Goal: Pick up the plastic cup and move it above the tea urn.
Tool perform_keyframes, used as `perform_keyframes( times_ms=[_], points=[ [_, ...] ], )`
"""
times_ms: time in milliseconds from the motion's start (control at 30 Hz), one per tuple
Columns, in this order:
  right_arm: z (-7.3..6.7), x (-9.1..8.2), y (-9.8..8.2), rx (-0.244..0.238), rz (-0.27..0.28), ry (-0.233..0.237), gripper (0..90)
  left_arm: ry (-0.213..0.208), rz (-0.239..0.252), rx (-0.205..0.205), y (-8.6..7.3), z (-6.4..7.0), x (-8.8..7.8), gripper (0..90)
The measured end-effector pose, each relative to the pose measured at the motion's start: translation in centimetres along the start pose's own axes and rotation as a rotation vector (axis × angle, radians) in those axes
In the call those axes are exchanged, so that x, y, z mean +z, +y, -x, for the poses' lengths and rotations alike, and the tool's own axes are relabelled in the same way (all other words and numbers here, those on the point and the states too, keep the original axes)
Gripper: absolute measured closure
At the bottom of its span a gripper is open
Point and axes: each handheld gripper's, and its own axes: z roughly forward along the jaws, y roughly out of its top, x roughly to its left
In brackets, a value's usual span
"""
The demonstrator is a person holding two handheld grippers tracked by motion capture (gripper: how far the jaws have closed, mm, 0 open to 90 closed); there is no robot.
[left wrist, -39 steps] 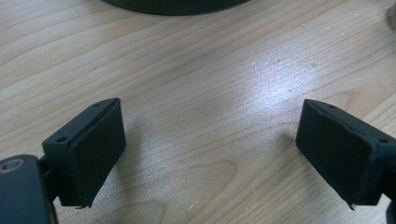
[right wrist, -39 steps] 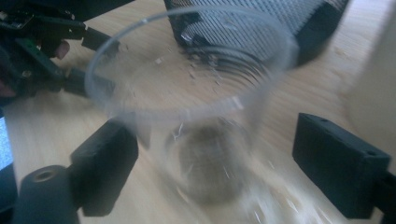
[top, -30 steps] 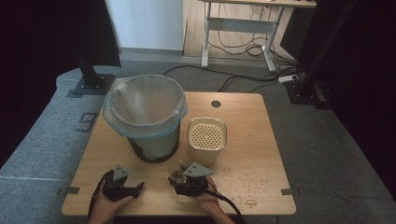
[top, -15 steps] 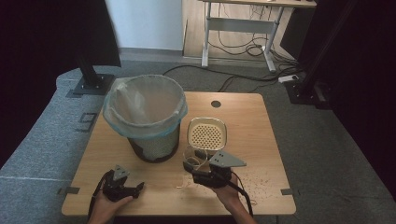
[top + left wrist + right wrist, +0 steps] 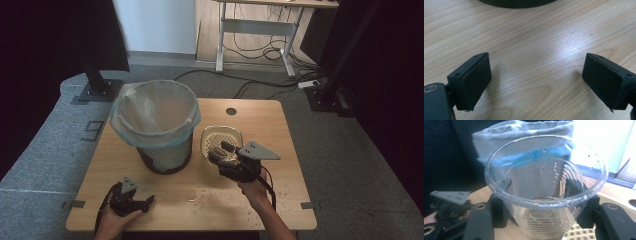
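Two grippers work over a wooden surface point(image 5: 125, 160). Left gripper point(image 5: 131, 202) sits low at the near left corner of the surface, held in the person's left hand point(image 5: 111, 225). Its jaws stand wide apart with nothing between them; in the left gripper view only bare wood grain lies between the two black pads point(image 5: 471, 80), and the dark base of the bin point(image 5: 516, 2) shows at the top edge.

Bin point(image 5: 155, 125) stands left of centre on the surface, upright, lined with a pale translucent bag point(image 5: 150, 107) whose rim folds over the outside.

Just right of the bin sits a cream perforated container point(image 5: 220, 142), seen from above with its dotted top or inside facing up; which one is hard to tell.

Right gripper point(image 5: 222, 155) is raised above the surface, over the near edge of the container, held by the right hand point(image 5: 255, 192). Its jaws are clamped on a clear plastic cup point(image 5: 546, 185). In the right gripper view the cup is upright, mouth open toward the camera, ribbed walls speckled with droplets, a jaw pressed to each side. Bag-lined bin rim shows behind the cup; the left gripper shows farther off at lower left.

Scattered crumbs point(image 5: 220, 197) lie on the surface near the right hand, spreading toward the near right corner.
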Motion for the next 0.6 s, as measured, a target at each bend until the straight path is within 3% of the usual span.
perform_keyframes(
  times_ms=[133, 233, 600],
  points=[
    [1.3, 0.5, 0.9, -0.007, 0.004, -0.040, 40.4, 0.000, 0.000, 0.000, 0.0, 0.0, 0.0, 8.3],
    [2.1, 0.9, 1.6, -0.045, -0.004, -0.065, 40.4, 0.001, 0.000, 0.000, 0.0, 0.0, 0.0, 8.3],
    [4.6, 3.2, 2.3, -0.115, -0.083, -0.168, 40.3, -0.002, 0.000, 0.002, 0.0, 0.0, 0.0, 8.3]
  ],
)
